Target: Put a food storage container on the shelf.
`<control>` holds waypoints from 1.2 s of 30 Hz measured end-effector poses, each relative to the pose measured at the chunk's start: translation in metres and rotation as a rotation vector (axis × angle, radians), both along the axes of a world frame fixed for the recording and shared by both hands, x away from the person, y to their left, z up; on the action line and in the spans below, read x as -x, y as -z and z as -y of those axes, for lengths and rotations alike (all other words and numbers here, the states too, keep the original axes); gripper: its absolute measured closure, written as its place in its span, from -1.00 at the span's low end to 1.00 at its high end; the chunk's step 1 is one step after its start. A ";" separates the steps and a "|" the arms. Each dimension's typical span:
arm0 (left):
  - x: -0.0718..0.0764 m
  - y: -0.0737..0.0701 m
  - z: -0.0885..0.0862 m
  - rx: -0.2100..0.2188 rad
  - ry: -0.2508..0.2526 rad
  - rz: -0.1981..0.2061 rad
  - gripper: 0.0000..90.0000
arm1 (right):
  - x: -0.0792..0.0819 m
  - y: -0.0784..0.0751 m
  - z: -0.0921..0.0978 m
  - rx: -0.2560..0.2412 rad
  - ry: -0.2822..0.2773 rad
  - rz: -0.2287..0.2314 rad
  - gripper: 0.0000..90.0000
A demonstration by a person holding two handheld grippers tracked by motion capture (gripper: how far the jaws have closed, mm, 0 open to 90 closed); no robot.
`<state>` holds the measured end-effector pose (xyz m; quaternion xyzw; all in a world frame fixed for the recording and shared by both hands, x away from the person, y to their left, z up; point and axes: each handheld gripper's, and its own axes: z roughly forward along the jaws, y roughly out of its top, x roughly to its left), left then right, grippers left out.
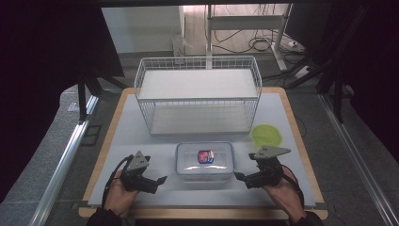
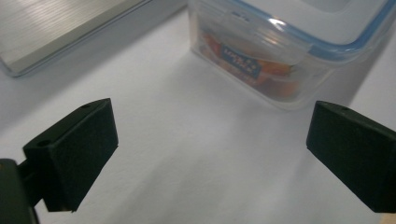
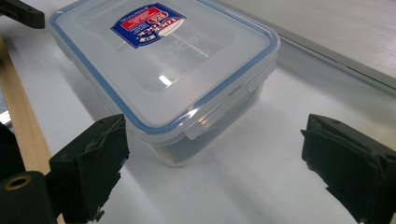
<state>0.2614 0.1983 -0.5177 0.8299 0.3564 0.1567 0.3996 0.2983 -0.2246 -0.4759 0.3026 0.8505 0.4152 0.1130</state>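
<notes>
A clear plastic container with a blue-rimmed snap lid and a red and blue label sits near the table's front middle. In the left gripper view the container lies ahead and to the right of the jaws, and something orange shows through its wall. My left gripper is open just left of it, with nothing between the jaws. My right gripper is open at its right front corner, and the container lies ahead of the left jaw, apart from it.
A white wire basket with a flat shelf stands behind the container. A lime green round lid lies to the right. The white mat covers a wooden table top whose edge runs close to my right gripper.
</notes>
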 end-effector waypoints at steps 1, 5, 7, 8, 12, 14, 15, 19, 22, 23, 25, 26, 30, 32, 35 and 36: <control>0.000 0.000 0.000 0.000 0.000 0.000 -0.94 | 0.000 0.000 0.000 0.000 0.000 0.000 -0.84; -0.003 -0.005 0.005 0.012 0.027 -0.021 -0.94 | -0.002 -0.001 -0.002 0.003 -0.009 -0.006 -0.85; -0.005 -0.010 0.007 0.034 0.031 -0.028 -0.94 | -0.003 -0.002 -0.004 0.003 -0.011 -0.005 -0.84; -0.007 -0.012 0.008 0.049 0.031 -0.033 -0.96 | -0.004 -0.002 -0.006 -0.001 -0.013 -0.034 -0.84; -0.016 -0.020 0.014 0.069 0.037 -0.061 -1.00 | -0.005 -0.004 -0.010 -0.007 -0.020 -0.072 -0.93; -0.020 -0.021 0.016 0.092 0.051 -0.078 -1.00 | -0.006 -0.004 -0.013 -0.004 -0.035 -0.077 -0.95; -0.020 -0.021 0.016 0.092 0.051 -0.078 -1.00 | -0.006 -0.005 -0.014 -0.006 -0.037 -0.079 -0.95; -0.030 -0.020 0.022 0.124 0.089 -0.118 -0.99 | -0.010 -0.005 -0.019 0.001 -0.048 -0.102 -0.94; -0.039 -0.016 0.029 0.137 0.110 -0.158 -0.99 | -0.018 -0.004 -0.026 -0.012 -0.056 -0.163 -0.92; -0.042 -0.015 0.031 0.140 0.116 -0.168 -0.99 | -0.018 -0.004 -0.026 -0.012 -0.056 -0.163 -0.92; -0.048 -0.012 0.037 0.160 0.132 -0.201 -0.99 | -0.024 -0.002 -0.030 -0.008 -0.056 -0.176 -0.91; -0.051 -0.011 0.039 0.164 0.137 -0.211 -1.00 | -0.030 0.001 -0.035 0.000 -0.046 -0.202 -0.91; -0.063 -0.005 0.044 0.209 0.188 -0.276 -1.00 | -0.041 0.009 -0.037 -0.025 -0.033 -0.274 -0.92; -0.067 -0.002 0.045 0.234 0.205 -0.310 -1.00 | -0.044 0.012 -0.038 -0.040 -0.029 -0.295 -0.93; -0.070 0.001 0.046 0.261 0.216 -0.340 -1.00 | -0.047 0.016 -0.038 -0.059 -0.027 -0.330 -0.95; -0.071 0.002 0.047 0.265 0.214 -0.345 -1.00 | -0.049 0.017 -0.038 -0.069 -0.019 -0.343 -0.95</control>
